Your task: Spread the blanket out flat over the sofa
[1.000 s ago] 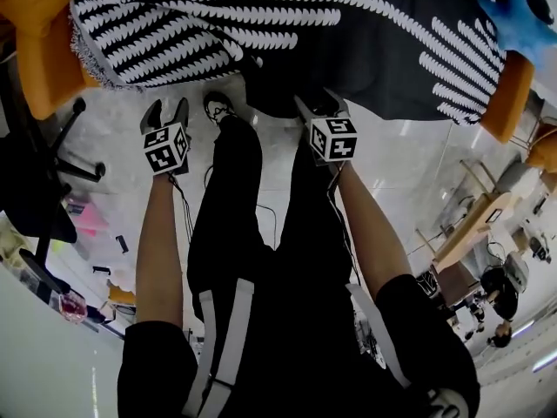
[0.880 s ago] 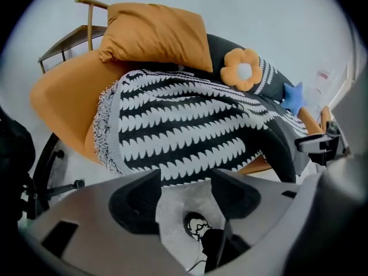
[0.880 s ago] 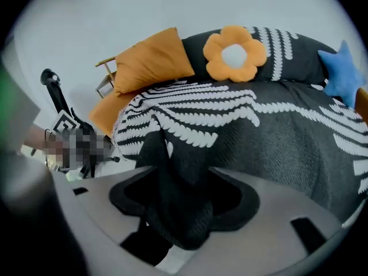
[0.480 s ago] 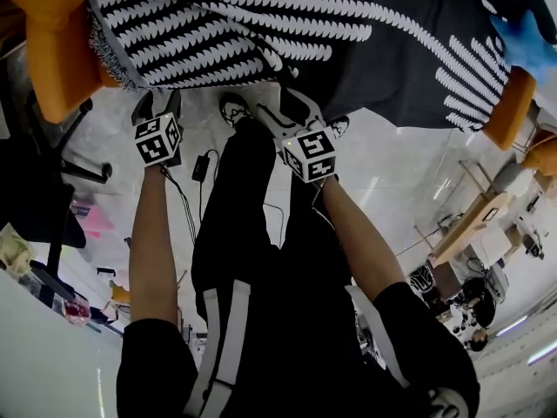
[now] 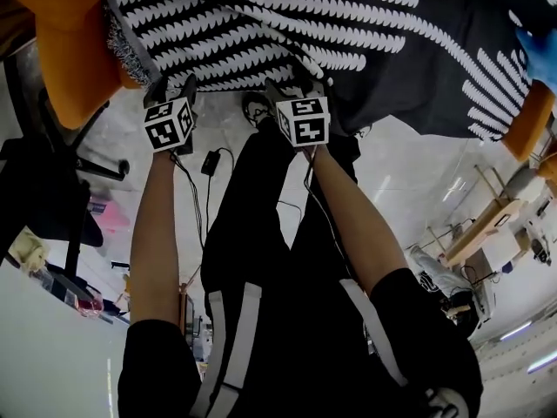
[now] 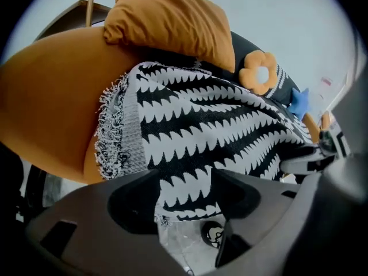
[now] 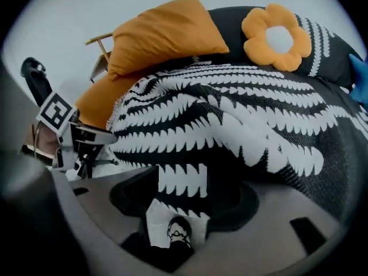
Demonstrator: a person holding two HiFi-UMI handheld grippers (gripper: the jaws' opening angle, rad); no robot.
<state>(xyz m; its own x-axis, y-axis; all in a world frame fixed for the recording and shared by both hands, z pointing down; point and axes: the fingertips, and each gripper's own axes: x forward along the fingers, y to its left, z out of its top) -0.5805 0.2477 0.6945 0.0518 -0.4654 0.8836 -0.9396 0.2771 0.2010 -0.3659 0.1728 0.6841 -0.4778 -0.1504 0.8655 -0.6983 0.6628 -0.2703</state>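
Note:
A black blanket with white sawtooth stripes lies rumpled over the orange sofa, its fringed end near the left arm. Its lower edge hangs over the sofa's front. My left gripper stands open just below that edge, near the fringed corner. In the left gripper view the blanket shows between the spread jaws of the left gripper, untouched by the pads. My right gripper is open too, a short way to the right at the same edge. The blanket hangs just beyond the right gripper.
An orange cushion and a flower-shaped cushion rest on the sofa's back, and a blue star cushion lies at the right. A black office chair stands to the left. Cables and my shoe are on the pale floor.
Both grippers have moved up to the blanket's hanging edge. The right one has also shifted left, closer to the left one. Their jaws look as wide as before.

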